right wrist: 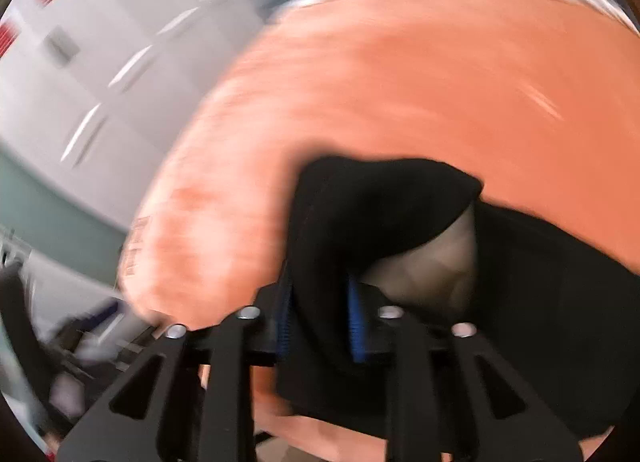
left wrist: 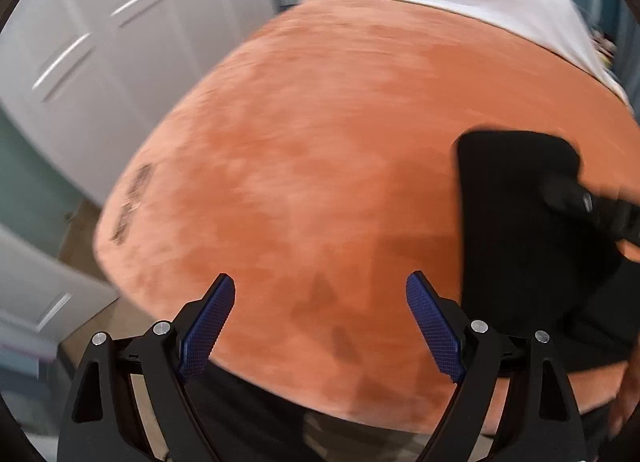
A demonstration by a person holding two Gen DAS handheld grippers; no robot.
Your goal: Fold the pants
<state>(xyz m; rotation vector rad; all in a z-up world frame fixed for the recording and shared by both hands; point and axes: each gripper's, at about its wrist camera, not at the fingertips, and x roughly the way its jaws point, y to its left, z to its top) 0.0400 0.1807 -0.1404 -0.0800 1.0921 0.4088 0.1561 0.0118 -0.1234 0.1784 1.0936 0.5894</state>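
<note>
Pants (left wrist: 520,230), black, lie on the orange blanket (left wrist: 320,142) that covers the bed, near its edge on the right side. The right gripper (right wrist: 320,322) has a bunched fold of them between its blue pads (right wrist: 356,326), pinching the cloth and lifting it off the blanket. The left gripper (left wrist: 320,302) hangs spread wide over bare blanket beside the pants, holding nothing. White cupboards (left wrist: 100,42) stand behind.

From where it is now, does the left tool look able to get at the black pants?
Probably yes. The left tool is open and holds nothing, above the bare orange blanket. The black pants lie just to its right with nothing between, though the right tool is already on them.
</note>
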